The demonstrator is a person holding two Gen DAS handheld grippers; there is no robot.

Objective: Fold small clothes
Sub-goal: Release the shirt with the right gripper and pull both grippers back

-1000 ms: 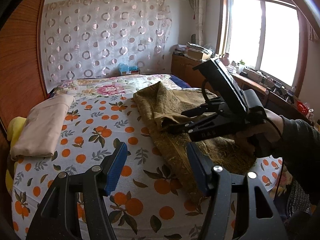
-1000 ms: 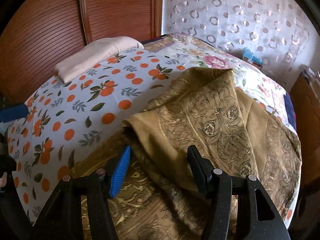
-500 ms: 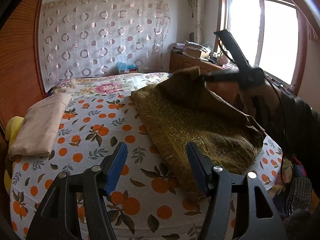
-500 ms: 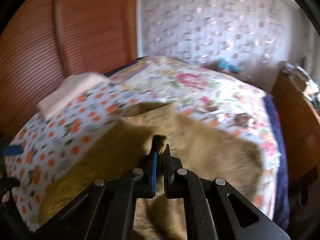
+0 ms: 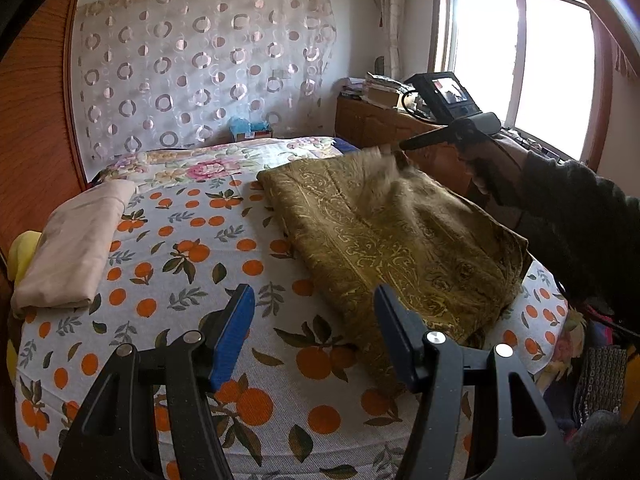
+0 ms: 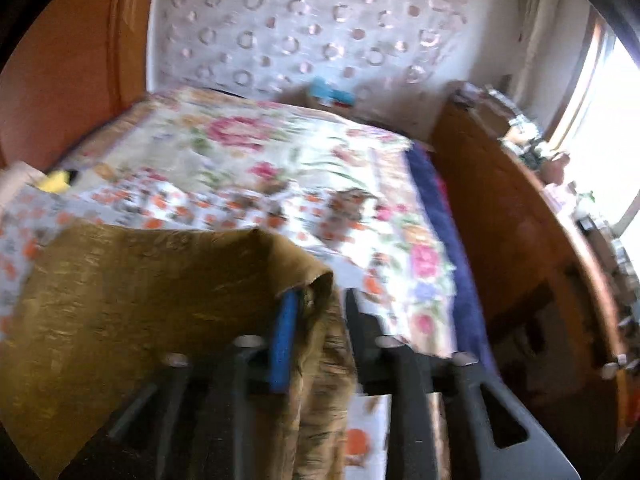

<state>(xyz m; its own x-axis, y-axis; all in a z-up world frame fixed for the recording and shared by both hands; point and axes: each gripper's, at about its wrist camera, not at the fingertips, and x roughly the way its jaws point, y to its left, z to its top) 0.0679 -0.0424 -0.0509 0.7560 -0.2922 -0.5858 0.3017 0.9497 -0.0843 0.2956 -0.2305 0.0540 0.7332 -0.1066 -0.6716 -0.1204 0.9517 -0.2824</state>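
On the orange-print bedspread (image 5: 192,264), the left wrist view shows the gold patterned cloth (image 5: 392,240) lying from centre toward three o'clock. The left gripper (image 5: 314,334) hangs at six o'clock, jaws wide and empty, just short of the cloth's near edge. At two o'clock the right gripper (image 5: 394,148) lifts the cloth's far corner. A folded beige cloth (image 5: 76,240) lies at nine o'clock.

In the blurred right wrist view, the right gripper (image 6: 318,332) at six o'clock has its jaws opening, with the cloth's (image 6: 132,300) corner draped between them against the blue pad. The corner could slip free too soon and land crooked, leaving an uneven fold.
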